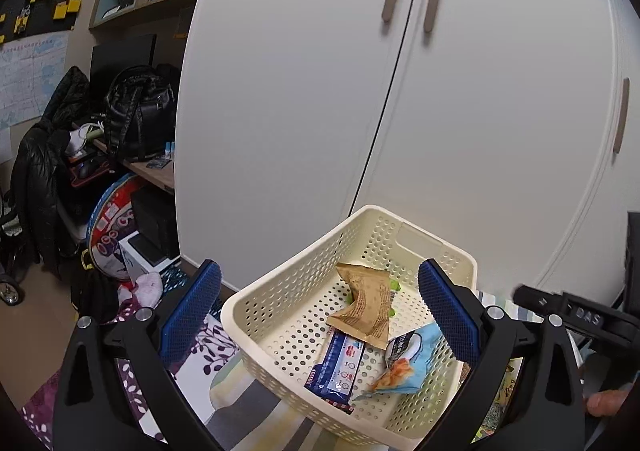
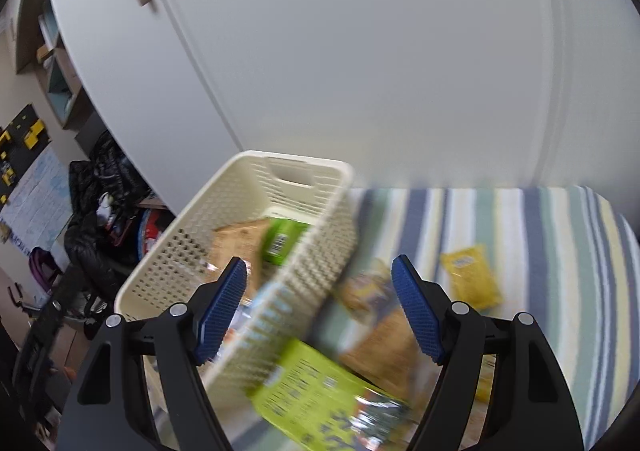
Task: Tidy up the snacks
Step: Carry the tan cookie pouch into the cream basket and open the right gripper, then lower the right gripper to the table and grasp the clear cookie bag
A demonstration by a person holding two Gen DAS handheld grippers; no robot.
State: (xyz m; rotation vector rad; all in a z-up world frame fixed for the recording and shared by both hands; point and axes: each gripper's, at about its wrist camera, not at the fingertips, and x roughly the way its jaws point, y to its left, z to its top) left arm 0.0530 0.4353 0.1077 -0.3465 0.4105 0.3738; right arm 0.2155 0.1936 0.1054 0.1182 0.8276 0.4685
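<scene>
Four snack packets [image 1: 362,309] in cream perforated basket [image 1: 280,291] | left tongs [image 1: 320,307], right tongs [image 2: 320,305] both agape, empty

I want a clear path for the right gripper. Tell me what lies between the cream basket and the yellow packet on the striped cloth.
The right wrist view shows blurred snack packets beside the basket, then bare striped cloth up to the yellow packet.

basket [image 1: 280,303]: cream, perforated, lower centre of the left view, tilted
brown packet [image 1: 366,301]: crumpled, inside the basket
blue bar [image 1: 338,367]: flat on the basket floor
yellow packet [image 2: 472,277]: right view, right of centre, on the striped bed
green packet [image 2: 316,387]: blurred, bottom centre
</scene>
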